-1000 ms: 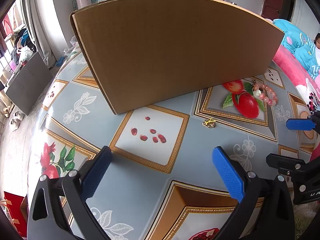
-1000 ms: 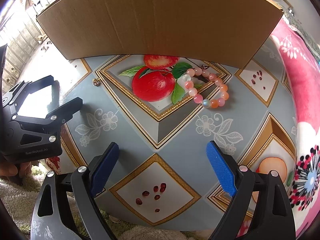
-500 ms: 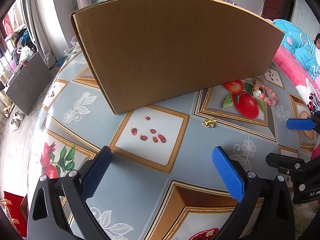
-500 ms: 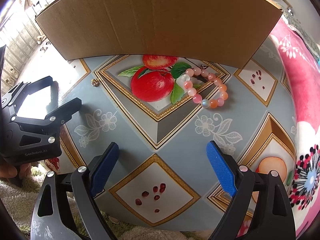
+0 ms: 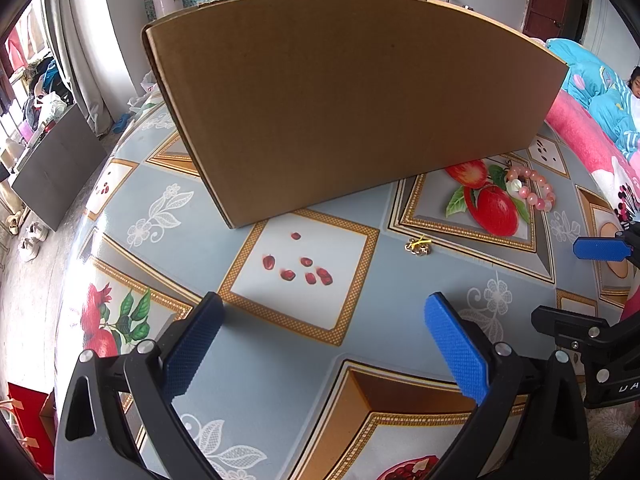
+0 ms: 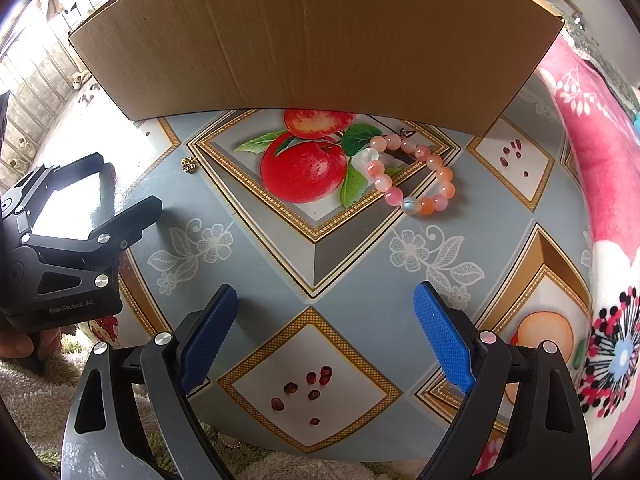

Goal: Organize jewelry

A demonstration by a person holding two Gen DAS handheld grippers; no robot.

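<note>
A pink and orange bead bracelet [image 6: 412, 176] lies on the patterned tablecloth just in front of a tall cardboard box [image 6: 316, 36]; it also shows in the left wrist view [image 5: 530, 188]. A small gold trinket [image 5: 417, 246] lies on the cloth left of the printed apple; it also shows in the right wrist view [image 6: 189, 165]. My left gripper [image 5: 320, 336] is open and empty, low over the near table edge. My right gripper [image 6: 326, 328] is open and empty, well short of the bracelet.
The cardboard box [image 5: 352, 96] stands across the back of the table and hides what is behind it. A pink floral blanket [image 6: 600, 184] lies along the right side. The left gripper's body [image 6: 60, 248] is at the right wrist view's left.
The right gripper has shifted very slightly; the bracelet and trinket sit a touch further left in its view. The left gripper has not moved.
</note>
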